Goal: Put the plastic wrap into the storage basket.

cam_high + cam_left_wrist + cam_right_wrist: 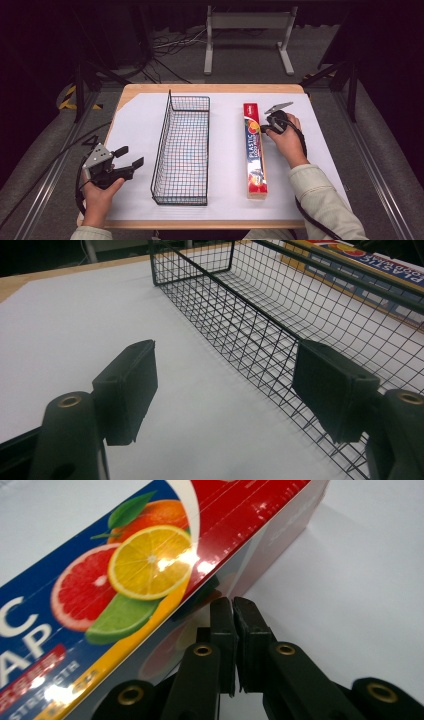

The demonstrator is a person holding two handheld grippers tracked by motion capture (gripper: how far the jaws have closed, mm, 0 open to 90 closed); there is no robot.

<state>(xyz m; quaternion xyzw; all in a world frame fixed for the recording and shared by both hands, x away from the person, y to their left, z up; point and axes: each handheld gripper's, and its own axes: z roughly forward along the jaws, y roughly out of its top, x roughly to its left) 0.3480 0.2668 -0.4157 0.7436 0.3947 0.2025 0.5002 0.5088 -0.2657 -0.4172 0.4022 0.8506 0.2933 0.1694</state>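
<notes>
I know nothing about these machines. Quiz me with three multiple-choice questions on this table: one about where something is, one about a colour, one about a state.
1. Where does the wrap box lie relative to the basket?
A. Inside it
B. To its right, in the high view
C. To its left, in the high view

2. What colour is the basket's wire?
A. Black
B. White
C. Red

3. How do the jaws of the right gripper stand?
A. Wide open
B. Closed on the basket's rim
C. Shut together, nothing between

Answers:
1 B: the box lies on the white sheet right of the basket, apart from it.
2 A: the mesh is black in both the high and the left gripper views.
3 C: the right gripper view shows the pads pressed together beside the box.
</notes>
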